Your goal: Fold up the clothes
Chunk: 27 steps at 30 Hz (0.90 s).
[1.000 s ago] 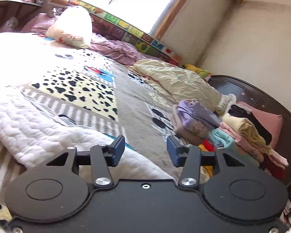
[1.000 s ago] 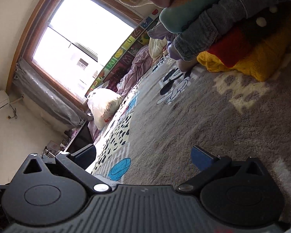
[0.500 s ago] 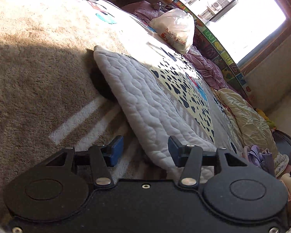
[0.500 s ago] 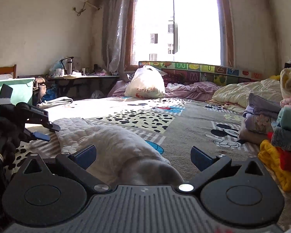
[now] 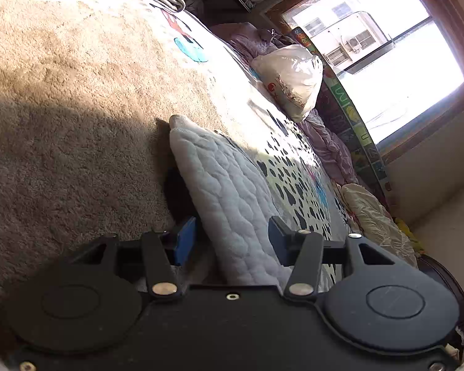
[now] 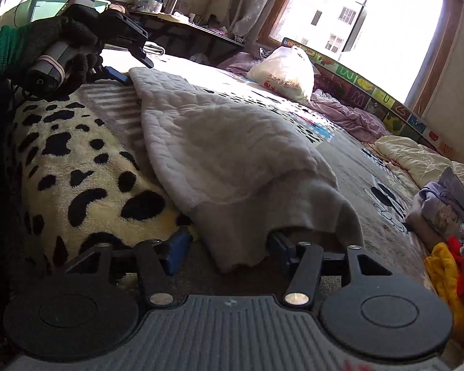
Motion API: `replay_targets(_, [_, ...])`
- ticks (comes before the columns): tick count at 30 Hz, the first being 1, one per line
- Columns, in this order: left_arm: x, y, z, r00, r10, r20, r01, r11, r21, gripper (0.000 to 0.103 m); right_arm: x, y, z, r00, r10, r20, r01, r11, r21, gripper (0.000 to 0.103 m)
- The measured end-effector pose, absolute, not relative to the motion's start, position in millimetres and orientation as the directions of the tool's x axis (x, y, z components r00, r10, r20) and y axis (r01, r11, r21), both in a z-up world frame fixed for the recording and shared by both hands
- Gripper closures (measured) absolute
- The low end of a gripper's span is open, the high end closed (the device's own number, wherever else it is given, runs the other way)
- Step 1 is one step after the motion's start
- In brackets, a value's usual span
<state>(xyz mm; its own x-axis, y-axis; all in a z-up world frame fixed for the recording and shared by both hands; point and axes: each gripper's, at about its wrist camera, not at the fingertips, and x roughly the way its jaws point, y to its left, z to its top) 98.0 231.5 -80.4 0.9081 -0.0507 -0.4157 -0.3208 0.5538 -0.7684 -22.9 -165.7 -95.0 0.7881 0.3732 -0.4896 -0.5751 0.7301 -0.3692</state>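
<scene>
Scene: a bedroom, with a white quilted garment [image 6: 219,142] spread on a spotted blanket [image 6: 77,173], 2 hand-held grippers working it.
Garment: it fills the centre of the right wrist frame, and its long axis runs from the upper left down to the lower centre.
Right gripper [image 6: 227,249]: jaws released and spread wide, straddling the garment's near grey hem, which drapes between the fingers; nothing pinched yet.
Left gripper [image 5: 232,238]: also released, its fingers set either side of the garment's edge at the lower centre of its own frame; in the right wrist view it sits at the far end, upper left [image 6: 120,75].
Key relation: each gripper is at 1 end of the long axis, the right at the near hem.
Judgement: both probably need to clench before a fold across that axis.
Background: folded clothes [image 6: 448,216] stacked at right edge.
</scene>
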Motion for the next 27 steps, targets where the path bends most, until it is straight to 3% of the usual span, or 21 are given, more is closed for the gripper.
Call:
replay_targets(5, [106.1,233.6,-83.0,0.911,-0.075,-0.405,-0.299,0.556,-0.776,0.057,-9.5,-151.2,-101.4,0.800,0.318,-0.509,-0.551,0.726,-0.412,0.043])
replay_targets(6, [107.7,233.5,-83.4,0.911,-0.080,-0.405,-0.296,0.558,-0.775,0.062,-7.1,-150.1,-100.5,0.803,0.318,-0.504,-0.547,0.728,-0.413,0.044])
replay_targets(8, [111.0,232.2,-85.6,0.908,-0.091,-0.408,-0.291,0.565,-0.772,0.074,-5.6,-146.6,-99.3,0.805,0.319,-0.500,-0.547,0.724,-0.420,0.066])
replay_targets(9, [110.6,230.6,-84.2,0.909,-0.089,-0.407,-0.286,0.575,-0.766,0.086,-5.5,-146.3,-98.3,0.806,0.321,-0.497,-0.546,0.726,-0.417,0.082])
replay_targets(12, [100.0,221.1,-62.7,0.932,-0.084,-0.354,-0.223,0.637,-0.738,0.093,-7.1,-151.6,-91.4,0.811,0.336,-0.479,-0.539,0.748,-0.388,0.092])
replay_targets(22, [33.4,176.8,42.0,0.987,-0.158,-0.026,0.110,0.785,-0.610,0.094,-30.8,-209.1,-16.7,0.886,0.364,-0.286,-0.435,0.865,-0.248,0.095])
replay_targets(27, [9.1,163.3,83.0,0.980,-0.183,0.082,0.197,0.797,-0.571,0.094,-52.6,-245.4,29.8,0.905,0.392,-0.165,-0.415,0.898,-0.144,0.095])
